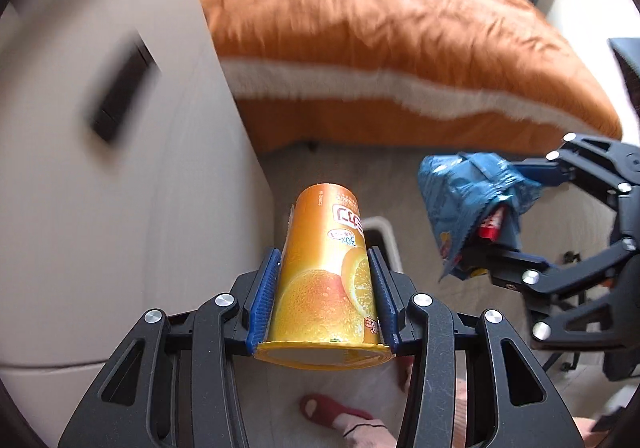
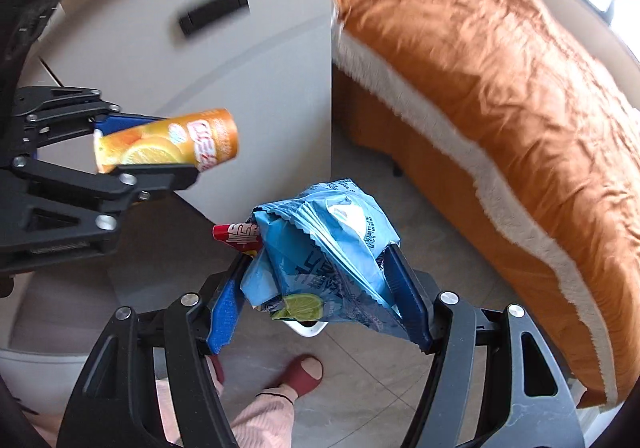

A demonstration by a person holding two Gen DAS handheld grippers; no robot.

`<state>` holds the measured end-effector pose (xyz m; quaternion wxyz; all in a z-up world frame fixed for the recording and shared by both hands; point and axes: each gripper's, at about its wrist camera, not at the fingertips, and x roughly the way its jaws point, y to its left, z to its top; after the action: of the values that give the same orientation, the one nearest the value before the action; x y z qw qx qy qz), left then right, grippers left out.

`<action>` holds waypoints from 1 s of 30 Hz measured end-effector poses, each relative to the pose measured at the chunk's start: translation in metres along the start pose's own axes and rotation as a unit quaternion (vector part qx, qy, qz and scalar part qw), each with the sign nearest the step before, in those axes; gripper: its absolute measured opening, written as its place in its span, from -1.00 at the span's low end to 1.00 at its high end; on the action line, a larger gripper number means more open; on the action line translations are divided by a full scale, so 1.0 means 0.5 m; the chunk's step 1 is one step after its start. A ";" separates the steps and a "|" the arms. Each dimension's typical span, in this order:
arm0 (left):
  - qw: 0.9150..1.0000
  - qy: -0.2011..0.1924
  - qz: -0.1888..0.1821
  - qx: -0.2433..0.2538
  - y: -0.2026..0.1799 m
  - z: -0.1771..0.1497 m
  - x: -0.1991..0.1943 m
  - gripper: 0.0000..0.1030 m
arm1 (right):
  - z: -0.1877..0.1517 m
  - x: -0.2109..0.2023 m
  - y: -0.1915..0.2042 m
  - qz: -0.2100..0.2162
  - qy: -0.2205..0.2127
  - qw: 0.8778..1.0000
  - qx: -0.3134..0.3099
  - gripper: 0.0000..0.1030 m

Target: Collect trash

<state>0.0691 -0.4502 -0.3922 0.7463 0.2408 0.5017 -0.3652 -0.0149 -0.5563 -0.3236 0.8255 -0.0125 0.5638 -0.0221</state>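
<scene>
My left gripper [image 1: 323, 260] is shut on an orange drink carton [image 1: 326, 272] printed with orange slices, held in the air above the floor; it also shows in the right wrist view [image 2: 168, 141], at the left. My right gripper [image 2: 320, 260] is shut on a crumpled blue snack bag [image 2: 324, 248] with a red wrapper [image 2: 236, 236] tucked in beside it. In the left wrist view the right gripper [image 1: 516, 215] holds the blue bag [image 1: 464, 199] at the right. A white bin rim [image 1: 382, 236] shows on the floor just behind the carton, partly hidden.
A bed with an orange blanket [image 2: 500, 95] fills the right side. A white cabinet wall [image 2: 240, 59] with a dark handle slot [image 2: 214, 11] stands on the left. My foot in a red slipper [image 2: 300, 372] is on the grey tiled floor [image 2: 380, 368].
</scene>
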 end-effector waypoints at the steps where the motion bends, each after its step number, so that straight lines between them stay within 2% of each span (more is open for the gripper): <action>1: 1.000 0.014 -0.001 -0.005 0.004 -0.009 0.049 -0.15 | -0.008 0.034 0.000 0.001 0.003 1.000 -0.006 0.31; 4: 0.999 0.036 -0.007 -0.012 0.015 -0.030 0.157 -0.14 | -0.035 0.138 0.005 -0.004 0.014 0.999 -0.040 0.31; 5: 0.999 0.048 -0.014 -0.012 0.018 -0.040 0.199 -0.11 | -0.049 0.177 0.006 -0.003 0.020 0.998 -0.053 0.39; 6: 0.998 0.056 -0.016 -0.012 0.020 -0.045 0.226 0.25 | -0.059 0.203 0.003 0.001 0.026 0.998 -0.061 0.54; 7: 0.998 0.068 -0.012 -0.012 0.022 -0.056 0.262 0.91 | -0.069 0.229 0.003 0.002 0.034 0.997 -0.069 0.92; 11: 0.996 0.092 -0.002 -0.006 0.021 -0.090 0.353 0.90 | -0.116 0.313 -0.008 -0.003 0.065 0.995 -0.079 0.92; 12: 0.995 0.096 0.000 -0.006 0.020 -0.095 0.365 0.90 | -0.121 0.320 -0.010 -0.015 0.074 0.994 -0.084 0.92; 16: 0.995 0.099 -0.005 -0.006 0.020 -0.110 0.373 0.90 | -0.136 0.325 -0.006 -0.016 0.080 0.993 -0.086 0.92; 23: 0.996 0.088 0.001 0.004 0.012 -0.094 0.334 0.90 | -0.106 0.284 0.010 -0.016 0.068 0.994 -0.087 0.92; 30: 0.998 0.058 0.002 -0.005 0.019 -0.076 0.226 0.90 | -0.079 0.199 0.015 -0.028 0.050 0.997 -0.060 0.92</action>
<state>0.0805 -0.4511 -0.5110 0.7175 0.2594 0.5456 -0.3467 -0.0154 -0.5536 -0.4309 0.7929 -0.0767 0.6044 -0.0117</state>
